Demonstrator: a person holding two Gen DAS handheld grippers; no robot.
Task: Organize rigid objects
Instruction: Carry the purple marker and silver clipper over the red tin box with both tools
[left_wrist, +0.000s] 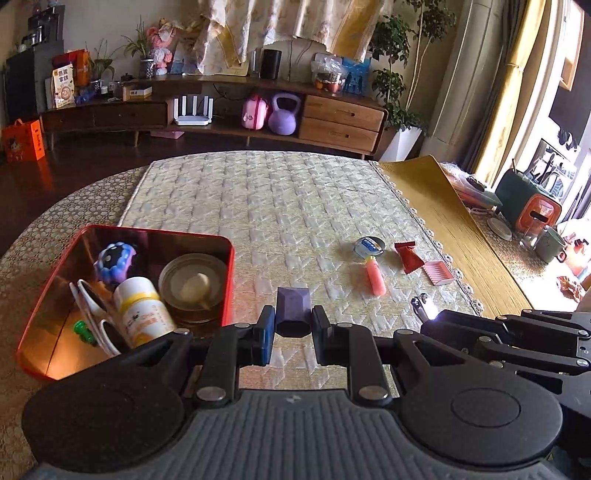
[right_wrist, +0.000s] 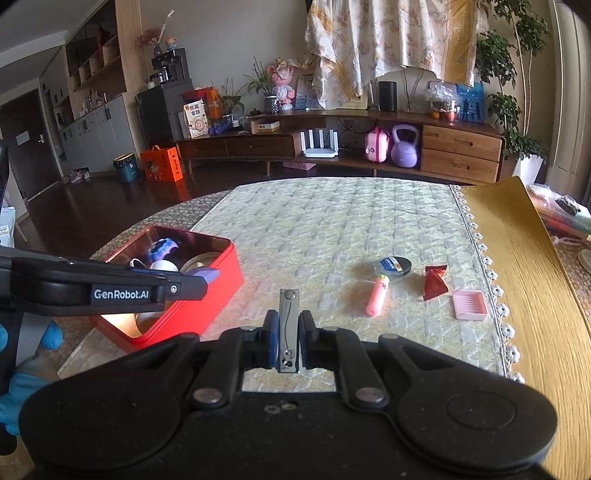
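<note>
Purple block pinched in left gripper beside red tin; nail clipper clamped in right gripper above quilted mat. Best handling: carry each over tin's free corner, lower, then release, clear of bottle.

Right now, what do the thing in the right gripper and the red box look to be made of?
Nail clipper: looks like polished metal, silvery with a bright sheen and a rivet at the far end; it glints in the left wrist view too.
Red box: probably tin, with a thin rolled rim, red paint outside and a mirror-like coppery inside that reflects its contents.
</note>
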